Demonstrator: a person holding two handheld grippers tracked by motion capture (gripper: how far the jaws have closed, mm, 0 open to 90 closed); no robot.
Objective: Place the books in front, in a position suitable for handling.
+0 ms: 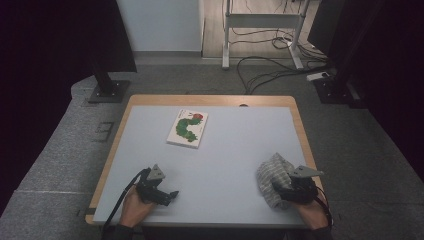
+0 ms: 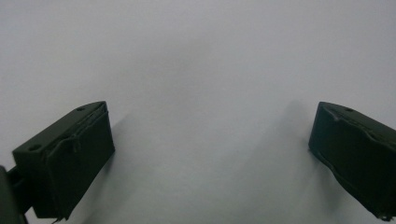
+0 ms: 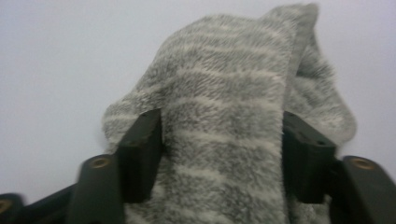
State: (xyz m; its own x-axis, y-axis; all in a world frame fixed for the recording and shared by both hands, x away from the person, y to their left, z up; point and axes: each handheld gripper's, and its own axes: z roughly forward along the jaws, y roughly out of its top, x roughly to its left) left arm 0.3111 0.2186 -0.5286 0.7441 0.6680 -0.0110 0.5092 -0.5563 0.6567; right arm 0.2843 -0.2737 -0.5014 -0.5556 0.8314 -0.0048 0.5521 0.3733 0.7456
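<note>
Right hand-held gripper (image 3: 223, 154) astride towel (image 3: 233, 93)

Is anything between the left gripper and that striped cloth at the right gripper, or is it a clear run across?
Nothing visible: bare table lies between the left gripper and the striped cloth. The book sits farther back, off that line.

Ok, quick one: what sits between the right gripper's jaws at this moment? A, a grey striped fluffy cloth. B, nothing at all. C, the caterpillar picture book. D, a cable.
A: in the right gripper view the grey striped cloth lies between the two black jaws of the right gripper, while the picture book lies apart, farther up the table.
</note>
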